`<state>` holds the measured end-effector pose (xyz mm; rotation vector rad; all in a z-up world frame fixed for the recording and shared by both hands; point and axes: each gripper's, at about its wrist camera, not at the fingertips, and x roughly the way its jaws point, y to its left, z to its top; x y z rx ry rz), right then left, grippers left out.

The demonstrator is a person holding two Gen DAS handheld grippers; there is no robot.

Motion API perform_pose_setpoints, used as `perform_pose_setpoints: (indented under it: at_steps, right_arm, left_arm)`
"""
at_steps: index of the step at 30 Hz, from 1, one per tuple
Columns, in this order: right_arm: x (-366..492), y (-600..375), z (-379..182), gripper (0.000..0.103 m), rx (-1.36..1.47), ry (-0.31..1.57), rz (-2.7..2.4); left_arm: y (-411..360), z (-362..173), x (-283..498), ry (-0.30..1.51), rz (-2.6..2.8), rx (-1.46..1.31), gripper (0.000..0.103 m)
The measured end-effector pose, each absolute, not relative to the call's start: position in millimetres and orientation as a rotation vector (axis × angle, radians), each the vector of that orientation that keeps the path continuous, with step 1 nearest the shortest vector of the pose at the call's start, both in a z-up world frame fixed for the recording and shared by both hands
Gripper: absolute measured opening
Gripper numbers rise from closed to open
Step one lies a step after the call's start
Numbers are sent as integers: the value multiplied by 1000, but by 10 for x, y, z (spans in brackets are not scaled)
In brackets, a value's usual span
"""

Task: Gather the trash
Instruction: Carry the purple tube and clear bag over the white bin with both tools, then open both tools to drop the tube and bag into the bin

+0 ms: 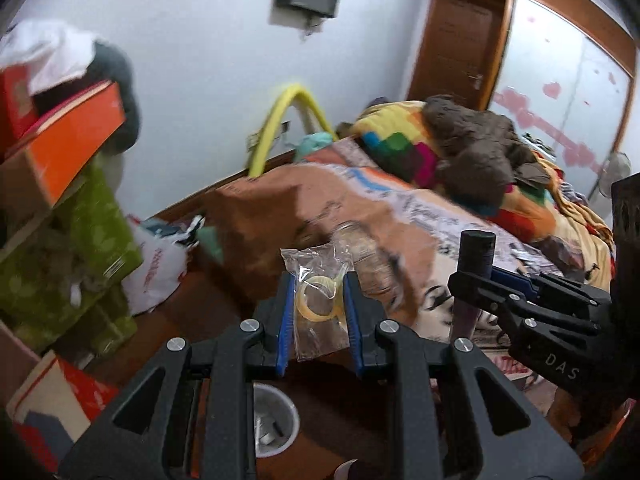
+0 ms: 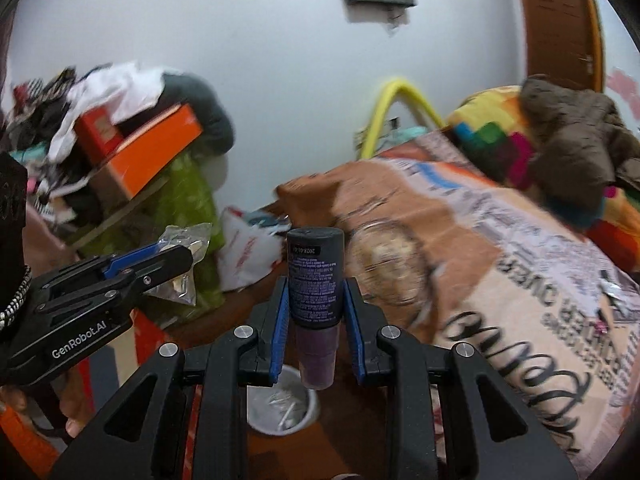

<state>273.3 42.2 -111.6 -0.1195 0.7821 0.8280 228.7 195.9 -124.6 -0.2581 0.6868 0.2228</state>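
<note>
Across the far side of the room, a bed (image 1: 400, 216) under a printed orange spread fills the right of both views, heaped at its head with a patchwork quilt (image 1: 400, 140) and a brown garment (image 1: 468, 136). Against the white wall on the left, boxes (image 1: 76, 148) and green fabric (image 1: 80, 248) are stacked untidily, with a white plastic bag (image 1: 156, 268) slumped on the floor at their foot.

Low in both views, beneath the grippers, a small white bin (image 2: 280, 408) stands on the dark floor and already holds some scraps; it looks like where the trash is headed, so both pieces are carried over it.

The right gripper (image 2: 316, 308) is clenched on a dark tube (image 2: 316, 276), cap end away from the camera and tail hanging down over the bin. Gripped at mid-body, it should drop straight once released.

The left gripper (image 1: 318, 308) pinches a clear plastic bag (image 1: 320, 300) with a yellowish ring inside. Its pads press the limp film flat from both sides, which keeps it from sliding out. A clear jar (image 1: 360, 248) lies on the bed just beyond, not yet collected.
</note>
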Motion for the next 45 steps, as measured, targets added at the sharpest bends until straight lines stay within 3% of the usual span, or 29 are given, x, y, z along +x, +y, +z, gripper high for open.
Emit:
perform_pose_setpoints:
  at_steps: [16, 35, 39, 45]
  right_arm:
    - [2363, 1366, -1947, 24, -261, 989, 966]
    - [2410, 1931, -3103, 24, -389, 1286, 972]
    - [2470, 1914, -3113, 42, -383, 1305, 974]
    - [2501, 1833, -3036, 43, -427, 1240, 942]
  left_arm:
    - [2897, -2408, 1633, 831, 377, -454, 23]
    - [3064, -3546, 1421, 999, 440, -632, 23]
    - [3040, -3694, 1475, 1027, 436, -655, 23]
    - [2963, -3842, 1637, 1065, 413, -652, 23]
